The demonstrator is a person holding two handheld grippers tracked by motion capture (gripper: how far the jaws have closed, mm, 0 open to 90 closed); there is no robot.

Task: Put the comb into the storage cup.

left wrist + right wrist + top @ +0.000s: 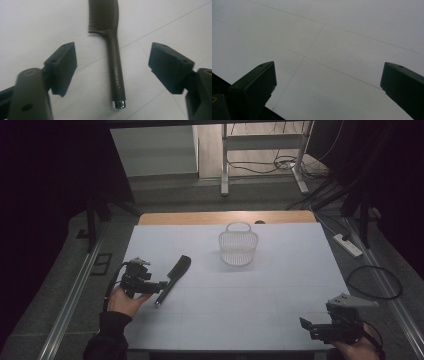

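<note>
A dark comb (174, 276) with a thin handle and a metal end cap lies flat on the white table (280, 285), left of centre. In the left gripper view the comb (116, 75) rests on the table between and beyond the jaws, teeth end away from me. My left gripper (161, 286) (112, 57) is open just above the handle end, and its pads do not touch the comb. A white mesh basket (238, 247) with a handle stands empty near the table's far middle. Over the near right corner my right gripper (308, 325) (328, 72) is open with nothing between its jaws.
A wooden strip (225, 217) runs along the table's far edge. On the floor at the right lie a power strip (348, 245) and a looped cable (373, 282). A metal rail (75, 292) runs along the left side. White desk legs (225, 165) stand beyond.
</note>
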